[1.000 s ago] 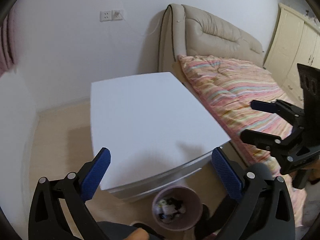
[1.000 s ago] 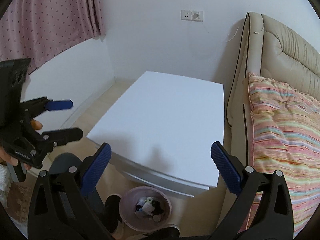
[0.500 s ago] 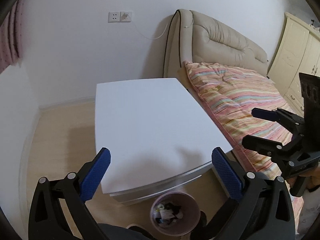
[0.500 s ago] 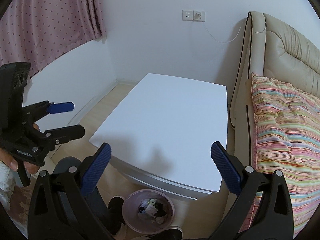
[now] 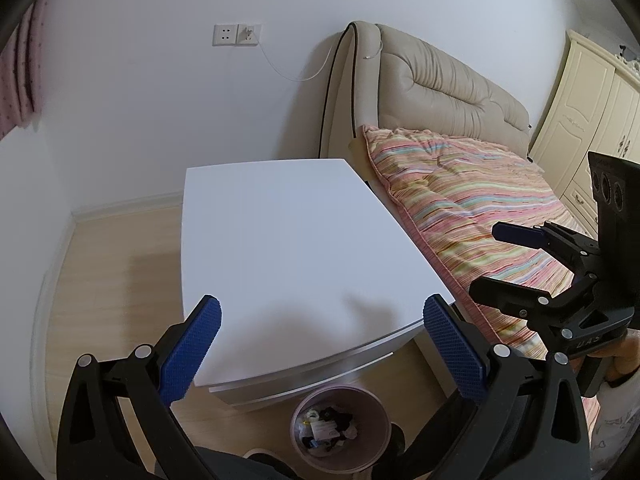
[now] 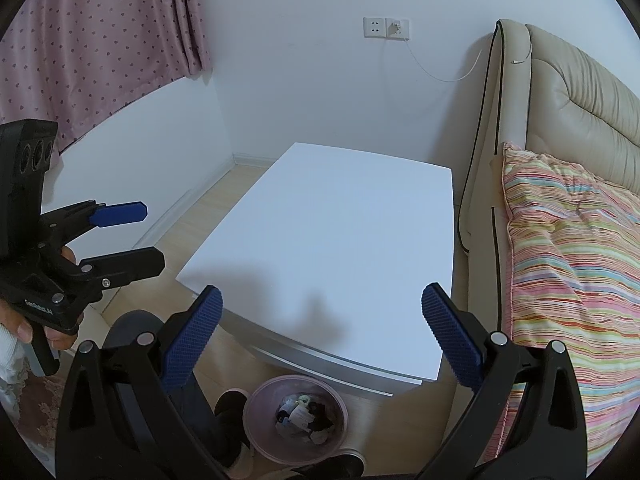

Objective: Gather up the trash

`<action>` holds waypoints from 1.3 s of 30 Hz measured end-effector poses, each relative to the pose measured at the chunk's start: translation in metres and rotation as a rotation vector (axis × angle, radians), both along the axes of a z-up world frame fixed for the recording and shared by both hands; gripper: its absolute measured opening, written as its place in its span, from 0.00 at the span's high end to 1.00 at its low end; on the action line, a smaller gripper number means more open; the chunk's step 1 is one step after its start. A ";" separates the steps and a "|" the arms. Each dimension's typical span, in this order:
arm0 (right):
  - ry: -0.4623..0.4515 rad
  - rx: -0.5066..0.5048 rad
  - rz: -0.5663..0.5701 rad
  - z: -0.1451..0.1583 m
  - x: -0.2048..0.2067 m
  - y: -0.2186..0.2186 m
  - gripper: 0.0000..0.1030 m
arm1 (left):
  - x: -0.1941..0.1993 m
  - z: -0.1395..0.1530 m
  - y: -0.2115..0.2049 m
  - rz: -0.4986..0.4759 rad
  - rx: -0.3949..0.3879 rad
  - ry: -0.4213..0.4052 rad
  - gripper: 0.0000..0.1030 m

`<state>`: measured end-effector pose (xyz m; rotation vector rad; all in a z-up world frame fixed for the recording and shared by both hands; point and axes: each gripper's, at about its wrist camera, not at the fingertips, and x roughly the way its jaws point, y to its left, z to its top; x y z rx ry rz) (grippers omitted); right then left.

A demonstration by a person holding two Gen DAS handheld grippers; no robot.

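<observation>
White surface [image 5: 292,248] sitting beside striped bed [image 5: 472,208], pink bin [image 5: 340,428] holding mixed trash on floor below, left claw [image 5: 320,348] and right claw [image 6: 320,336] both hovering wide, empty.

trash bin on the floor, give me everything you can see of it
The trash bin is a small round open-top basket, pale pink, plastic by the look. It stands upright on the light wood floor, in front of the white bedside table and partly under its front edge. No lid. Inside lies mixed rubbish: white crumpled paper, dark scraps, a printed wrapper. Neither gripper touches it; whether the dark shoe beside it touches cannot be told.
</observation>
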<state>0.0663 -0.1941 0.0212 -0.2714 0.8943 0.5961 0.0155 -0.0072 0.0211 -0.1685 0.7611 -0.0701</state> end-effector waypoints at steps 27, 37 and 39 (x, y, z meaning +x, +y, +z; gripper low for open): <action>0.012 -0.003 -0.001 -0.004 -0.001 -0.001 0.05 | 0.001 -0.001 -0.005 -0.009 -0.001 0.002 0.06; 0.012 -0.001 -0.003 -0.005 -0.002 -0.002 0.05 | 0.001 -0.004 -0.006 -0.007 0.001 0.005 0.06; 0.014 -0.001 -0.002 -0.005 -0.001 -0.002 0.05 | 0.001 -0.005 -0.006 -0.007 0.000 0.005 0.06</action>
